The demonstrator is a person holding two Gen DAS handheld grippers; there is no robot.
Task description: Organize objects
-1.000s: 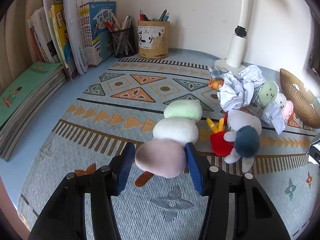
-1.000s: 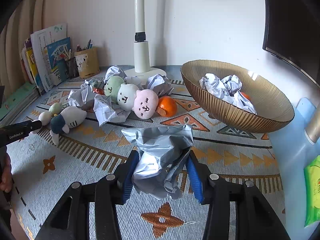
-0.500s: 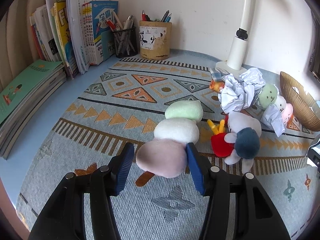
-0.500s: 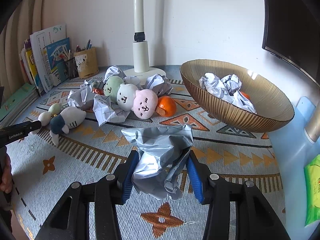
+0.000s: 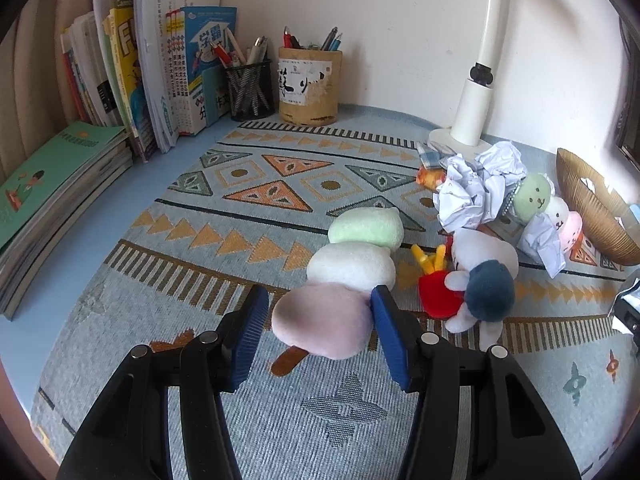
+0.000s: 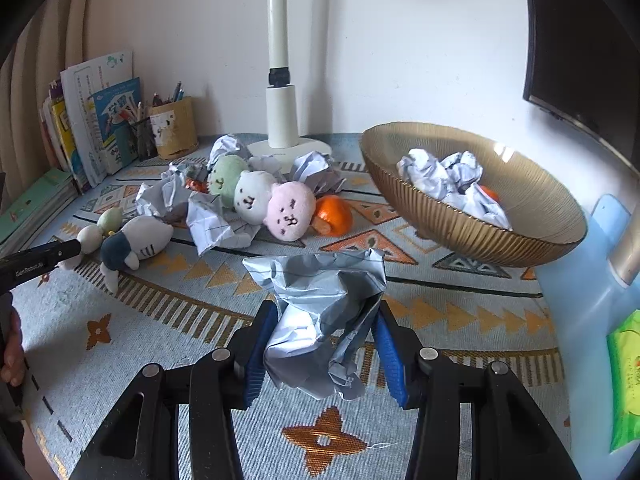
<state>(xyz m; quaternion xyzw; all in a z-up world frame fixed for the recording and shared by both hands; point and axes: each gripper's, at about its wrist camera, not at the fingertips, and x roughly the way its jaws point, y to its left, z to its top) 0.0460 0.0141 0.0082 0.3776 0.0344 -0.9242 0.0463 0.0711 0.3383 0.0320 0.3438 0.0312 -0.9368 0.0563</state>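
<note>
Desk mat (image 5: 224,288): patterned, cluttered with toys and paper.
Right gripper (image 6: 322,344): crumpled paper (image 6: 320,312) is clamped, likely bound for the bowl (image 6: 460,228) at two o'clock.
Left gripper (image 5: 316,326): dango plush (image 5: 344,280) is straddled; contact possibly one-sided, grip unconfirmed.

My left gripper (image 5: 316,330) was black plastic with two thick arms. Each arm had round silver screws and a blue ribbed pad (image 5: 251,334) at its tip. My right gripper (image 6: 322,350) looked the same. Small white letters (image 6: 27,270) were printed on the left one's black side.
</note>
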